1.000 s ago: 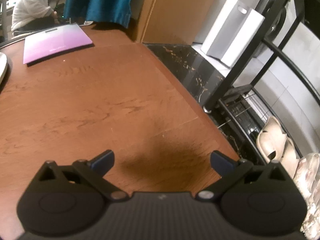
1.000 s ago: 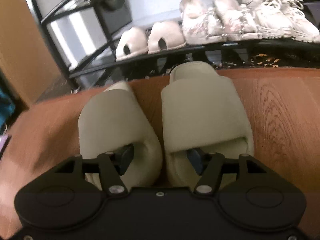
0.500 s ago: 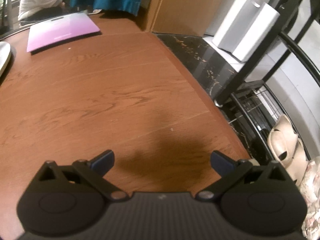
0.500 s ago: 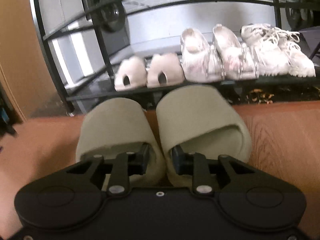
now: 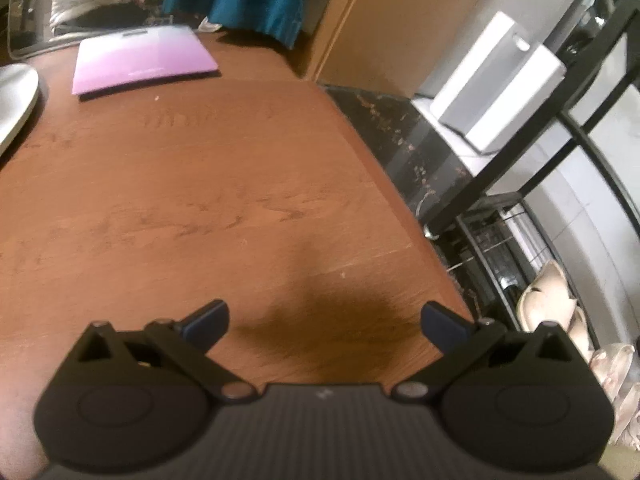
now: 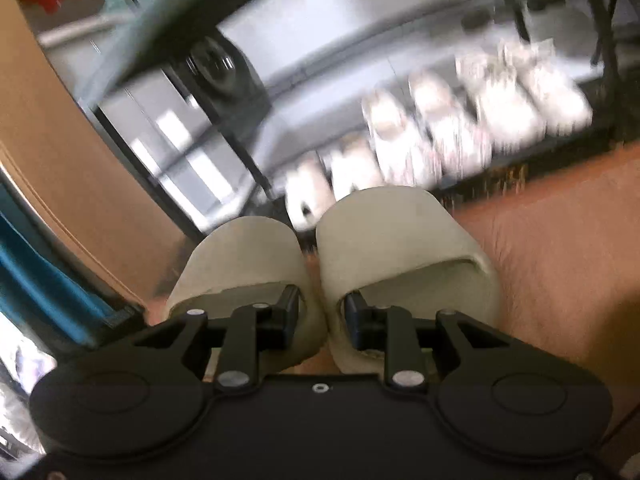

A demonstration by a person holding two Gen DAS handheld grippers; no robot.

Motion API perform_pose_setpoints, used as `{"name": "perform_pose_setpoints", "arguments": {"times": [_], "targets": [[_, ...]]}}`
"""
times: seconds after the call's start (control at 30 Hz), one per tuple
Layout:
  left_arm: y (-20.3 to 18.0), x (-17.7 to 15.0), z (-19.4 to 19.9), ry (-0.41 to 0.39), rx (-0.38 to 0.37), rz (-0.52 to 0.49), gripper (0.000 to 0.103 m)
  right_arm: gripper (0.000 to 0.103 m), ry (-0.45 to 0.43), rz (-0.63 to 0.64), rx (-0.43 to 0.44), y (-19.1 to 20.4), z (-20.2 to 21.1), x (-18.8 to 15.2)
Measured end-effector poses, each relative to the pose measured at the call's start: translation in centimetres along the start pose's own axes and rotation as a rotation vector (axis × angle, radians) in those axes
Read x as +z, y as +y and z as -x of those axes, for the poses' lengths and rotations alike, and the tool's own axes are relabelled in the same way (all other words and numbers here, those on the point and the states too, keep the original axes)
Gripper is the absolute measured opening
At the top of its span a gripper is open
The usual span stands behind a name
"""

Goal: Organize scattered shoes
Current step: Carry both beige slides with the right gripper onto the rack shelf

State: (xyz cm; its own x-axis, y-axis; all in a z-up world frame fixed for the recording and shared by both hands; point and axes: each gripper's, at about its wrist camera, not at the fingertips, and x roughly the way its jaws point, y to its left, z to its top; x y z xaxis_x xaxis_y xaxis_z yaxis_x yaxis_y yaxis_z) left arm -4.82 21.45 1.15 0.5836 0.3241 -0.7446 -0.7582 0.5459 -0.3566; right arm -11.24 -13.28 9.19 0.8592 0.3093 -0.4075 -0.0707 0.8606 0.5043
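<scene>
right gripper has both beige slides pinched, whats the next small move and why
Probably carry them forward toward the shoe rack. The right gripper is shut on the inner walls of the two beige slides, and the pair hangs tilted with the other shoes on the shelf ahead.

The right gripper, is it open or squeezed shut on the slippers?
Shut. The right gripper pinches the inner walls of both beige slippers together, one finger inside each opening.

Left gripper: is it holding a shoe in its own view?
No. The left gripper has its fingers spread wide with only the bare wood floor between them.
</scene>
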Motion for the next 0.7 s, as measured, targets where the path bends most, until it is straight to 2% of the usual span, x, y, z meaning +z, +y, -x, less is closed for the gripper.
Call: {"name": "perform_pose_setpoints", "arguments": {"times": [0.1,0.2,0.3,0.33,0.4,0.5,0.57,0.7], "targets": [[-0.6,-0.2,0.6,-0.006,-0.021,-0.026,0.102,0.026,-0.161,0.089,-0.004,0.1,2.6,2.2],[-1.7,-1.0,1.6,-0.029,-0.020,-0.071,0.102,0.026,-0.288,0.182,0.004,-1.0,3.0,5.5],[-3.0,-1.7,2.5,-0.050,-0.102,-0.167,0.102,0.026,-0.367,0.208,-0.073,-3.5,1.6,9.8],[-3.4,-2.0,2.9,-0.063,-0.136,-0.196,0.102,0.026,-0.379,0.200,-0.101,-4.4,0.9,11.4],[-3.6,-2.2,2.7,-0.060,-0.151,-0.193,0.102,0.026,-0.403,0.184,-0.154,-6.2,-0.6,14.4],[-4.1,-2.6,2.0,-0.043,-0.154,-0.200,0.102,0.026,-0.372,0.178,-0.195,-8.9,-4.2,17.6],[-4.5,-2.8,1.1,-0.028,-0.145,-0.215,0.102,0.025,-0.355,0.180,-0.217,-10.0,-6.0,18.6],[-4.4,-2.8,-0.2,0.034,-0.154,-0.176,0.102,0.026,-0.348,0.145,-0.198,-11.3,-7.7,20.0]]}}
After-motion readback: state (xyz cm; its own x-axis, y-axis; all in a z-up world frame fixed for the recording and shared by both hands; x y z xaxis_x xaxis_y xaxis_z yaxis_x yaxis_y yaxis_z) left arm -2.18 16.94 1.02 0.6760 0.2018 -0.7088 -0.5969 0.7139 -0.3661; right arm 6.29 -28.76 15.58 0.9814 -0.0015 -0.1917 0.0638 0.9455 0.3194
